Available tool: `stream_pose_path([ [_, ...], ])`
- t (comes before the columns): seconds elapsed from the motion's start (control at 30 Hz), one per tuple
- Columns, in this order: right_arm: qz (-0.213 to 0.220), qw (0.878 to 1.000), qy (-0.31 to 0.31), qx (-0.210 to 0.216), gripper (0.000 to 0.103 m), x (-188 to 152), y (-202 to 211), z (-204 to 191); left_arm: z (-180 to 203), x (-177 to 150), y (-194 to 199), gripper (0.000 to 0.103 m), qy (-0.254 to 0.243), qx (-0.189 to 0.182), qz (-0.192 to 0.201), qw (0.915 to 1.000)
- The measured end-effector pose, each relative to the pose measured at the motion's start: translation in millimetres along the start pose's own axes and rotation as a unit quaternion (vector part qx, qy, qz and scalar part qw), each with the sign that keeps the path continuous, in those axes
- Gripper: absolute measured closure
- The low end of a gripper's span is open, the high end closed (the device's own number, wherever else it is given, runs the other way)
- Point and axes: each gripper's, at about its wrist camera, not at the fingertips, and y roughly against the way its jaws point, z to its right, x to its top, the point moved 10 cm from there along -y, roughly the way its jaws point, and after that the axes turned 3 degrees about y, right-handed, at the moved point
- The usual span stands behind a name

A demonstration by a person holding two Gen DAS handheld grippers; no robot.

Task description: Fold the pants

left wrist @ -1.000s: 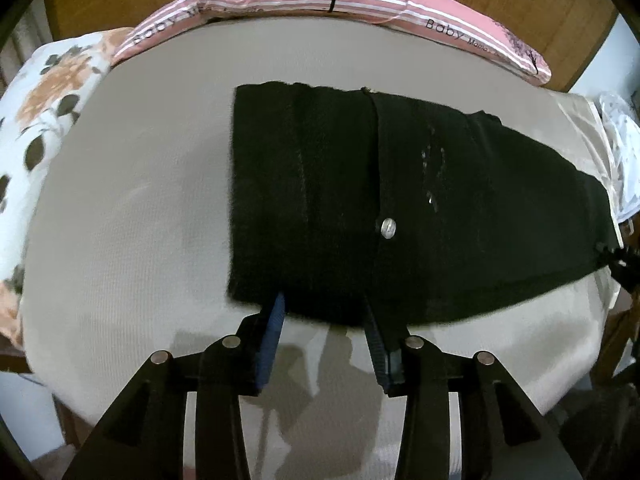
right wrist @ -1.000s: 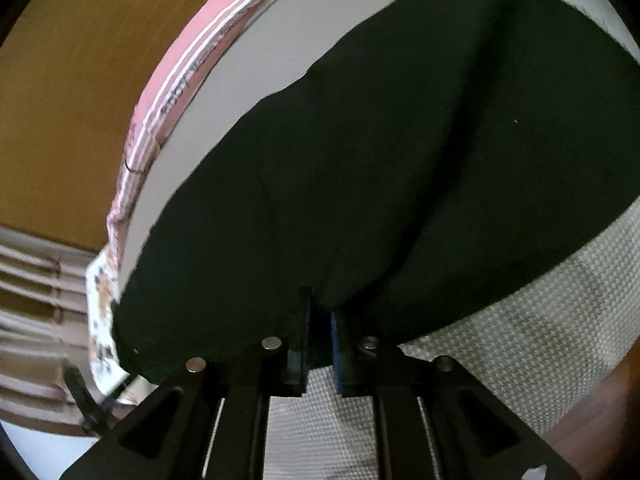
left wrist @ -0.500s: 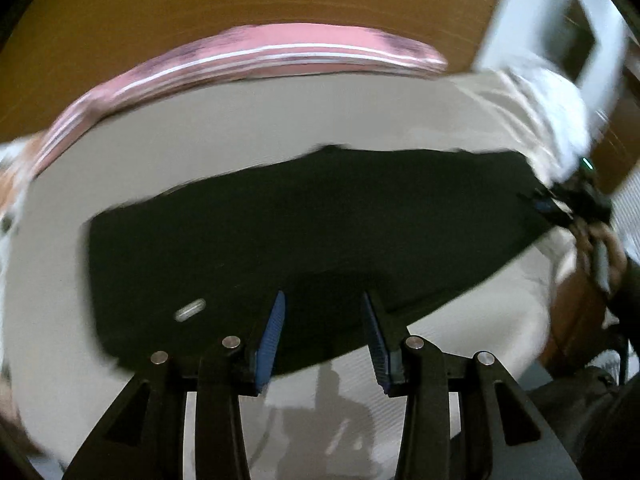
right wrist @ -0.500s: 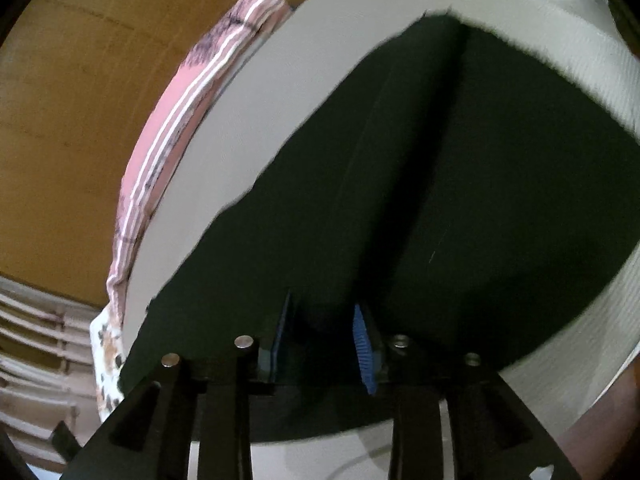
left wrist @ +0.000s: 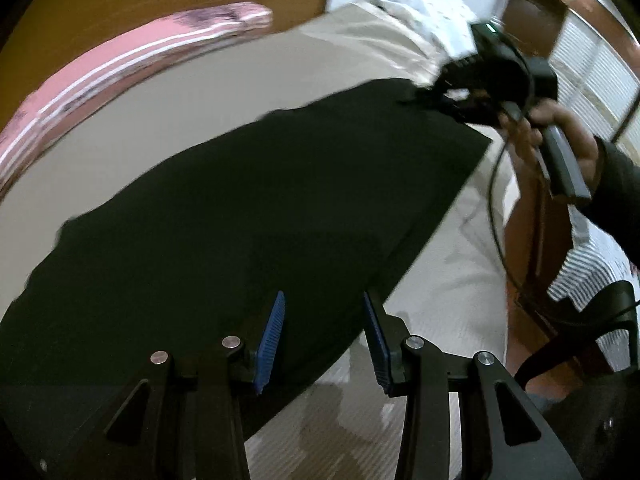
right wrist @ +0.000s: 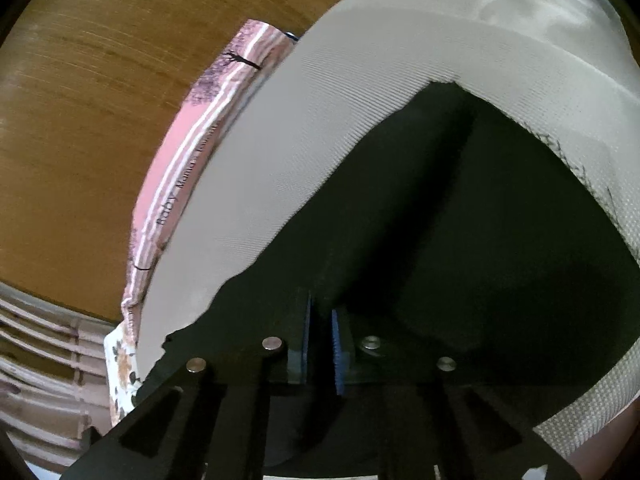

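Pants (right wrist: 460, 240) now in right tongs (right wrist: 320, 332)

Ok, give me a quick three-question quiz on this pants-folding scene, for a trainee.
1. True or false: the left gripper has its fingers clamped on the black pants.
2. The pillow beyond the pants is: A) pink with stripes, B) plain green, C) blue checked.
3. Fill in: the ___ gripper pinches the pants at one end.

Key:
1. False: its fingers stand apart and grip nothing.
2. A.
3. Right: the right gripper is shut on the cloth.
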Motion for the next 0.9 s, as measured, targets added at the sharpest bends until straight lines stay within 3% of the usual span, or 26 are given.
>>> stream_pose_path([
  [0.2, -0.010, 1.000, 0.008, -0.001, 0.094, 6, -1, -12, 42, 20, -39, 0.062, -0.054, -0.012, -0.006, 0.9985],
  [0.3, -0.017, 0.999, 0.029, -0.007, 0.094, 10, -2, -22, 45, 24, -54, 0.062, -0.074, 0.014, -0.012, 0.9971],
  [0.37, -0.026, 0.998, 0.048, -0.013, 0.094, 13, -5, -32, 44, 27, -58, 0.067, -0.064, 0.010, -0.008, 0.9978],
  [0.47, -0.040, 0.996, 0.080, -0.013, 0.094, 22, -16, -55, 33, 30, -57, 0.088, -0.031, 0.005, -0.002, 0.9995],
  [0.53, -0.053, 0.993, 0.108, -0.015, 0.094, 25, -30, -75, 23, 31, -55, 0.090, 0.007, -0.023, 0.001, 0.9997],
  [0.63, -0.075, 0.987, 0.141, -0.005, 0.083, 27, -61, -110, 12, 27, -55, 0.094, 0.046, -0.044, -0.002, 0.9979],
  [0.73, -0.055, 0.987, 0.149, 0.031, 0.079, 44, -77, -143, 7, 26, -54, 0.095, 0.065, -0.053, 0.002, 0.9965],
  [0.83, -0.036, 0.989, 0.136, 0.040, 0.078, 57, -69, -144, 5, 27, -54, 0.095, 0.070, -0.058, 0.005, 0.9958],
  [0.9, -0.028, 0.991, 0.127, 0.021, 0.078, 65, -60, -128, 4, 26, -54, 0.095, 0.073, -0.064, 0.009, 0.9952],
])
